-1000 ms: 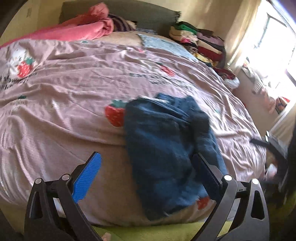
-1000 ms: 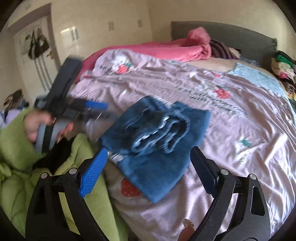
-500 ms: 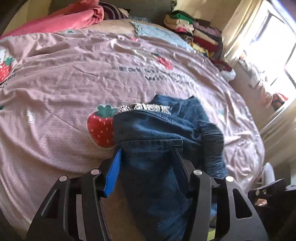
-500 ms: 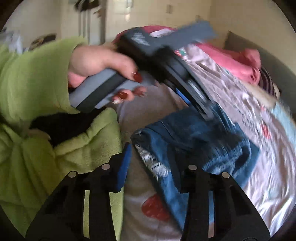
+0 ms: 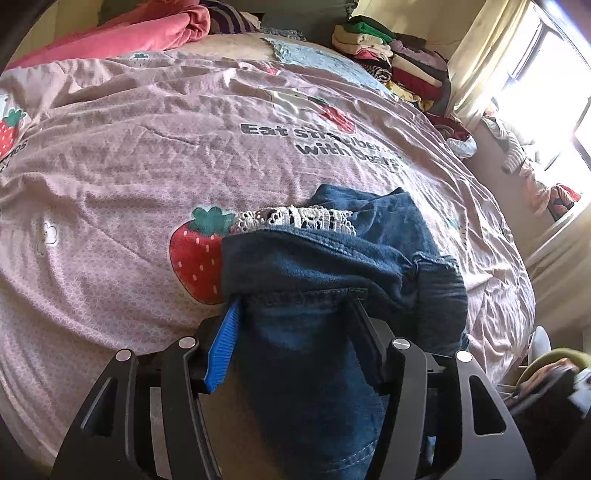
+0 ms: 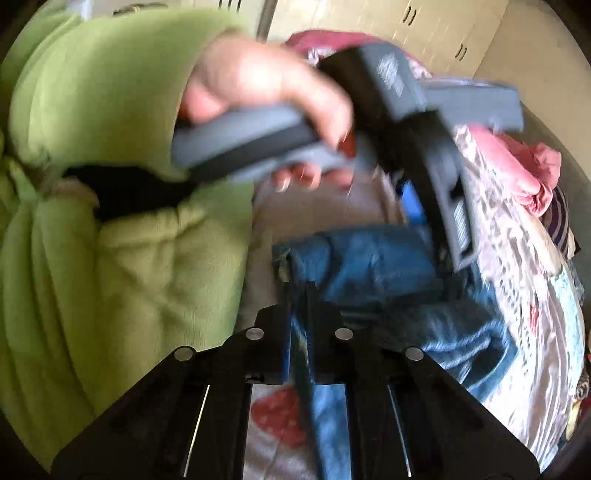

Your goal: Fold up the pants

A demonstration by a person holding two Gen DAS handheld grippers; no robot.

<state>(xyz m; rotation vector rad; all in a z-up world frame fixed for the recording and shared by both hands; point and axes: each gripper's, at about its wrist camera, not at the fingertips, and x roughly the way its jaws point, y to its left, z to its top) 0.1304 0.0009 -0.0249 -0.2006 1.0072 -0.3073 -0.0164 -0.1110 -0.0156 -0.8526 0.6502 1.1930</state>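
Blue denim pants (image 5: 332, 266) with a white lace trim lie bunched near the front edge of a pink strawberry-print bed cover (image 5: 147, 147). My left gripper (image 5: 295, 306) is closed around a thick fold of the denim at the near end. In the right wrist view the pants (image 6: 369, 266) lie ahead, and my right gripper (image 6: 299, 295) is shut on a thin edge of the denim. The left gripper's grey body (image 6: 424, 122), held by a hand, shows above the pants in that view.
A pink blanket (image 5: 129, 33) lies at the head of the bed. A stack of folded clothes (image 5: 399, 62) stands at the far right corner. A bright window (image 5: 546, 74) is on the right. The person's green sleeve (image 6: 92, 184) fills the left of the right wrist view.
Both grippers moved in onto the pants and closed from wide open: the left onto a thick fold, the right onto a thin edge. The left hand came across the right view.
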